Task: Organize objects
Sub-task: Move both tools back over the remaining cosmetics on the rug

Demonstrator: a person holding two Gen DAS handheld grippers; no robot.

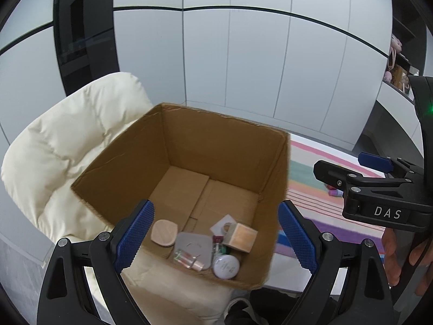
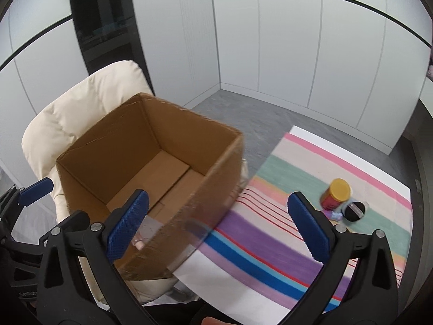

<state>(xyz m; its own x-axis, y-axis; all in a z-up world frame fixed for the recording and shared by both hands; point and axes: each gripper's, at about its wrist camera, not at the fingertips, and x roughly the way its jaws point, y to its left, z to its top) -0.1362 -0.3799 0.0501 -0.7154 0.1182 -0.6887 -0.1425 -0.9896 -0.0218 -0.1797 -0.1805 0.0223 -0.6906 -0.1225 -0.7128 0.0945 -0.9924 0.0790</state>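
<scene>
The box [image 1: 189, 168] sits on a cream chair [image 1: 67, 149], left of the striped cloth [image 2: 297, 233]. Several small things already lie in its near corner: a round tin [image 1: 226, 266], a wooden cube [image 1: 242, 237], a pink pad [image 1: 164, 232] and a grey case [image 1: 193, 249].

Still out on the cloth, far right, stand a yellow-lidded jar [image 2: 335, 193] and a black disc [image 2: 353, 210], with a small blurred item beside them. The jar looks light and rigid, probably smooth-sided, so a grip across its body below the lid would suit best. The disc is flat and low, so it would need pinching at its edges.

The left gripper [image 1: 216, 241] hovers over the box's near corner, tilted downward, jaws wide apart and empty. The right gripper [image 2: 216, 227] points down across the box's right wall and the cloth, jaws spread fully, nothing between them.
</scene>
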